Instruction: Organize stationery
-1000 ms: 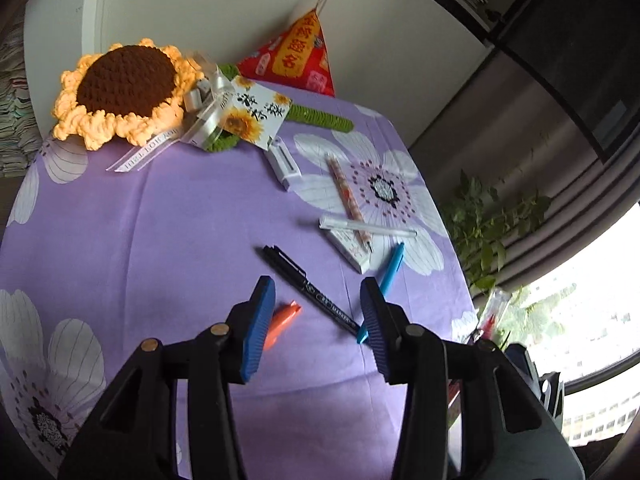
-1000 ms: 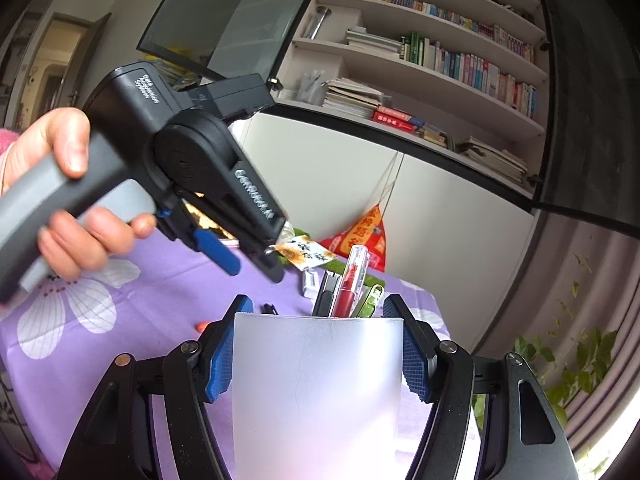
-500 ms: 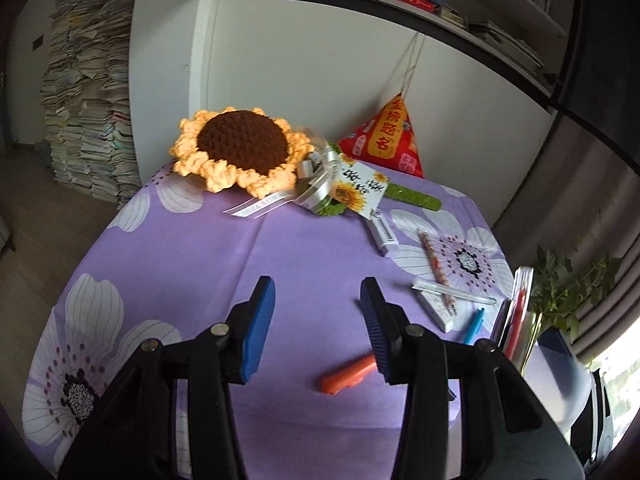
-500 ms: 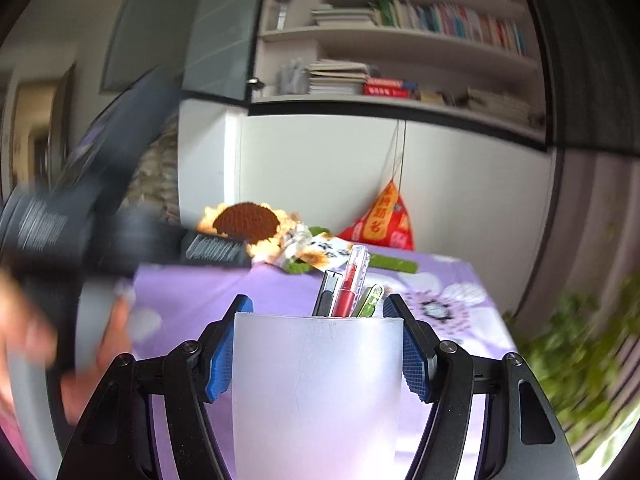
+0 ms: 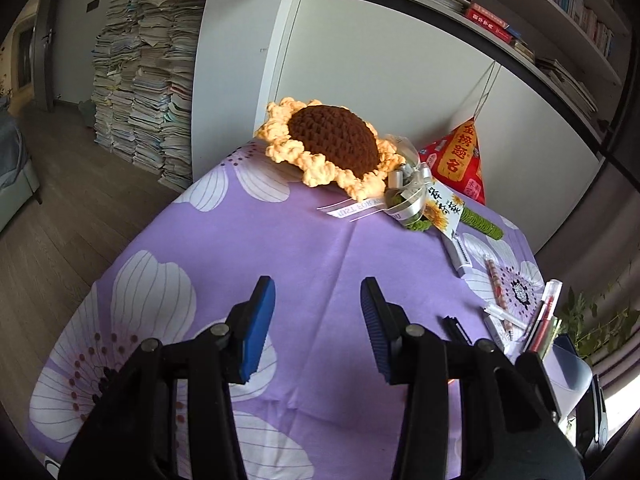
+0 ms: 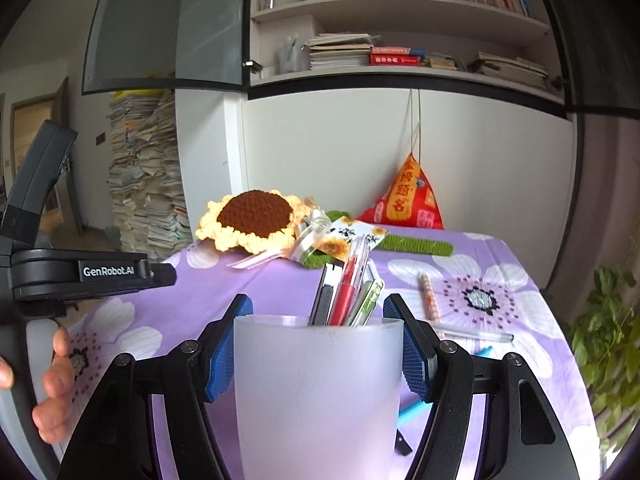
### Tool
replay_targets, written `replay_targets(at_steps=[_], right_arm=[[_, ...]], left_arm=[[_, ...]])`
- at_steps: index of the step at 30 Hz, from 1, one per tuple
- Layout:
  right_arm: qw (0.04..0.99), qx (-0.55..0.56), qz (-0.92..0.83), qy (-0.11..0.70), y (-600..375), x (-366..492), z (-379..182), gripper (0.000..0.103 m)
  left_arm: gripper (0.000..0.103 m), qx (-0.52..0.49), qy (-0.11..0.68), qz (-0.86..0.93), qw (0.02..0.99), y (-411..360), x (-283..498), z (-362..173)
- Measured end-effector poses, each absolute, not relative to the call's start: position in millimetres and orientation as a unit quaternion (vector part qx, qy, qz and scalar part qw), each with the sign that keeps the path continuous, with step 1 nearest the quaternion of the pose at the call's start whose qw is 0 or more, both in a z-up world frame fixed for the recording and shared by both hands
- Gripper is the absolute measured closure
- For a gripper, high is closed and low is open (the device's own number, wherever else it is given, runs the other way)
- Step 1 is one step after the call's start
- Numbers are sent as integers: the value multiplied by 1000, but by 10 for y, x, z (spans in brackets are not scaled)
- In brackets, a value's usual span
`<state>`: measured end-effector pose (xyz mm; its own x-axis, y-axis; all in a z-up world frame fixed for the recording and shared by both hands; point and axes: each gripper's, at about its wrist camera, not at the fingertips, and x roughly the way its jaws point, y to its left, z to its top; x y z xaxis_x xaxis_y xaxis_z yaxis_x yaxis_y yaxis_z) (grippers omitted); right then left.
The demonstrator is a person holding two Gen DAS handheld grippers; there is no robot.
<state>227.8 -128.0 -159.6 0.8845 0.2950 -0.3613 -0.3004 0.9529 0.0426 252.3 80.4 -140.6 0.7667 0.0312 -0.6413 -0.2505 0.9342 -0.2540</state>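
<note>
My right gripper (image 6: pixel 318 354) is shut on a frosted white pen cup (image 6: pixel 318 396) that holds a red pen (image 6: pixel 347 288), a black pen and a green one. My left gripper (image 5: pixel 318 320) is open and empty above the purple flowered tablecloth (image 5: pixel 304 252); its body shows at the left of the right wrist view (image 6: pixel 80 276). On the cloth lie a patterned pen (image 6: pixel 429 296), a clear pen (image 6: pixel 472 332), a blue pen (image 6: pixel 414 408), a black marker (image 5: pixel 456 330) and a white eraser box (image 5: pixel 458 254). The cup with its pens shows at the right edge of the left wrist view (image 5: pixel 568 364).
A crocheted sunflower (image 5: pixel 332 144) with a ribbon and card lies at the table's far side, next to a red triangular pouch (image 5: pixel 460 164). Stacks of books (image 5: pixel 140 72) stand on the floor to the left. A plant (image 6: pixel 608 344) is beside the table's right edge.
My left gripper has swung left and back, away from the pens, and the orange marker has dropped out of its view. The right gripper has kept hold of the cup.
</note>
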Motion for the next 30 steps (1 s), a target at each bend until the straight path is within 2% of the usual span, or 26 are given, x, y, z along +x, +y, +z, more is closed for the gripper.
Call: replay_targets(at_steps=[3,9,21,30], right_arm=[[966,-19,152,208,-1298,2261,-1626,33],[967,-38,149,202,-1300,2086,-1614,33],[958,9,153,243,-1539,1836,-1661,33],[956,-8,141,257,-1500,1821,-1648,33]], left_arm=[[60,-166,331,79,925,863,2452,-1423],[60,-182,329,75,924,949,2377,-1392],[60,-156,334,51,928,826,2228,-1370],[54,-138,340,41,929,738,2098,-1388]])
